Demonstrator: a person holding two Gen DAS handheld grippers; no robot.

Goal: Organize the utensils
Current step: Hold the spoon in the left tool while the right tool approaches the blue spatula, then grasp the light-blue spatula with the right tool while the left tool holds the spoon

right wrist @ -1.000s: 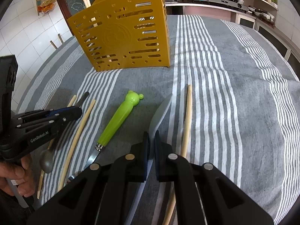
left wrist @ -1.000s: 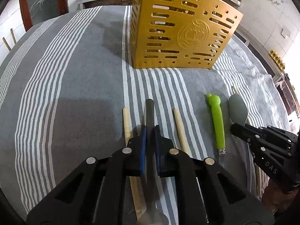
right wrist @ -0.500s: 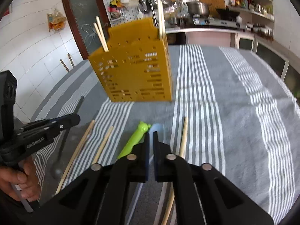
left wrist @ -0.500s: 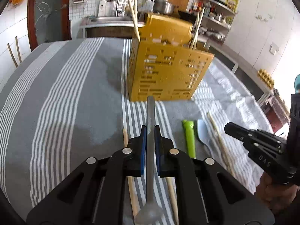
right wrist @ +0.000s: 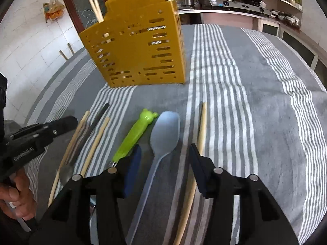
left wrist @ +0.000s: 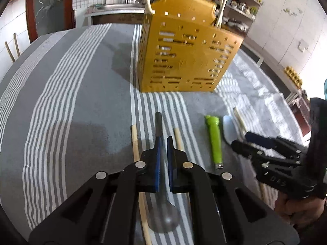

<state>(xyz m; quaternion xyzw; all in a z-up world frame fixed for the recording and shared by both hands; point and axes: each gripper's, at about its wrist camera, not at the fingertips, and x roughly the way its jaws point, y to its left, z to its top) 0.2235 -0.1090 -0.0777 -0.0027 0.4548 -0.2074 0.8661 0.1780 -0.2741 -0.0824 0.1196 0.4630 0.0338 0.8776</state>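
Observation:
My left gripper [left wrist: 163, 140] is shut on the dark handle of a metal spoon [left wrist: 159, 122], whose bowl points back toward the camera. The same left gripper [right wrist: 69, 122] shows at the left of the right wrist view. The jaws of my right gripper [right wrist: 165, 149] are opening, and a pale blue spoon [right wrist: 165, 126] lies on the cloth between them with the pads off it. Beside it lie a green-handled knife [right wrist: 137, 132] and a wooden chopstick [right wrist: 202, 126]. A yellow slotted utensil holder [left wrist: 188, 55] stands behind, with chopsticks sticking out of it.
Two more chopsticks [left wrist: 133, 140] [left wrist: 177, 138] lie on the grey striped tablecloth [left wrist: 71, 102] on either side of the held spoon. A person's hand [right wrist: 16, 194] grips the left tool. Kitchen counters and shelves stand beyond the table's far edge.
My right gripper's jaws have gone from shut to wide apart, with the pale blue spoon now lying between them. My left gripper has kept its hold on the metal spoon.

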